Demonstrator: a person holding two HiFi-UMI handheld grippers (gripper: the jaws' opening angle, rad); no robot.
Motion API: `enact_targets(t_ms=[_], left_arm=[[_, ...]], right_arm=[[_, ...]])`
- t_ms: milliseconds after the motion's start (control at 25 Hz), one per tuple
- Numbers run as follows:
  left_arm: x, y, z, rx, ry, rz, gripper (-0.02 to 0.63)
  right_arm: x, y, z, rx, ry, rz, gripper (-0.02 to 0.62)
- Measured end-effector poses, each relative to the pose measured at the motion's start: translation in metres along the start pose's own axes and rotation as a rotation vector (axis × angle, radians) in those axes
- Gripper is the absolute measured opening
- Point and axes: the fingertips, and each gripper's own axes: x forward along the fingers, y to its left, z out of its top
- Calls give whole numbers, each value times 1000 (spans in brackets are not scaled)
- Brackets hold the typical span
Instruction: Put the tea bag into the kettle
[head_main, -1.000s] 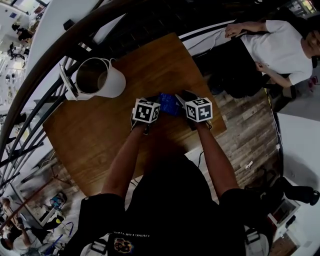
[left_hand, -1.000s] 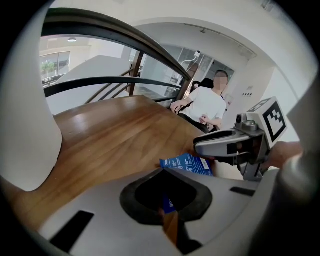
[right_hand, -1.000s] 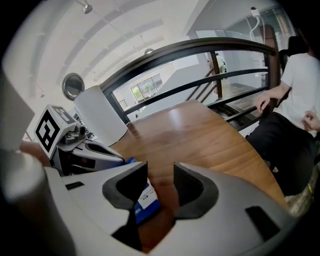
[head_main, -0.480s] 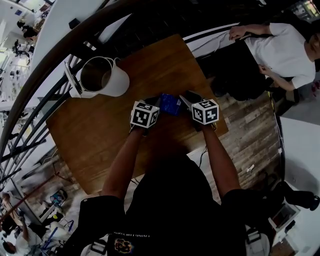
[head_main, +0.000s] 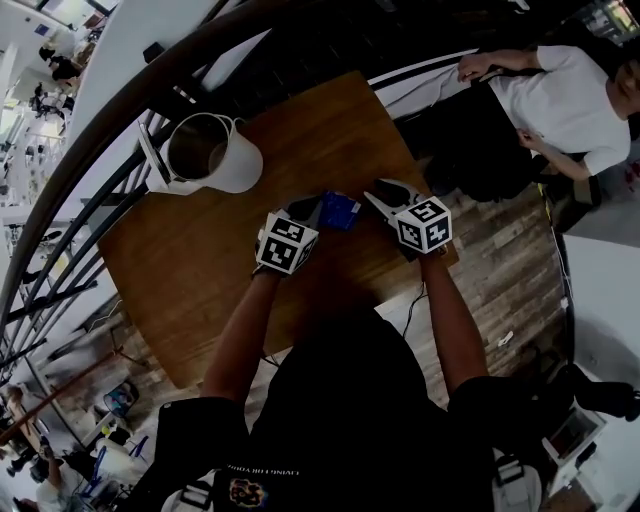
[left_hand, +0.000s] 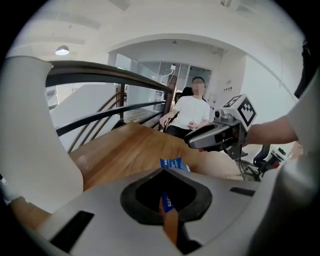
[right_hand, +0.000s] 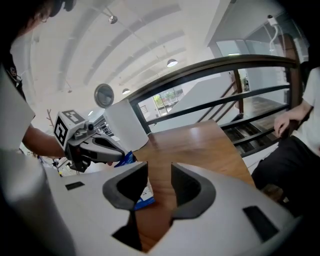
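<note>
Tea bag (head_main: 340, 210), a blue packet, sits between the two grippers at the table's near right, around 4 o'clock from the kettle. The left gripper (head_main: 306, 213) is clamped tight on it. In the left gripper view a blue strip is pinched in the closed jaws, with white letters that seem to start "BR"; the rest is hidden. The packet's top edge (left_hand: 175, 164) pokes up beyond, its print too small to read. The right gripper (head_main: 376, 193) stands just at 3 o'clock of the packet, jaws parted and gripping nothing, bare wood showing in the gap. Out at 10 o'clock on the wooden table (head_main: 200, 290) stands the white kettle (head_main: 215, 155), lid open. Beyond it runs a dark railing (head_main: 110, 120), and at 2 o'clock a person in a white shirt (head_main: 560, 95) sits.
</note>
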Motion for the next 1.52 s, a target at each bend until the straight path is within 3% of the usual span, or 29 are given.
enact_targets(t_ms=[160,360,840,1520], left_arm=[[-10,-1,4,40,-32,18,2],[-25,-7,9,99,-65,10,2],[-54,-11,16,229,-107,-57,2],[-77,-10,29,260,-144,-51,2]], right_arm=[[-3,19,4,-89,11,61,147],[-2,36,9,-158,2,107,79],[23,75,15,-315,82,240,60],[29,95,24,-386,99,259,55]])
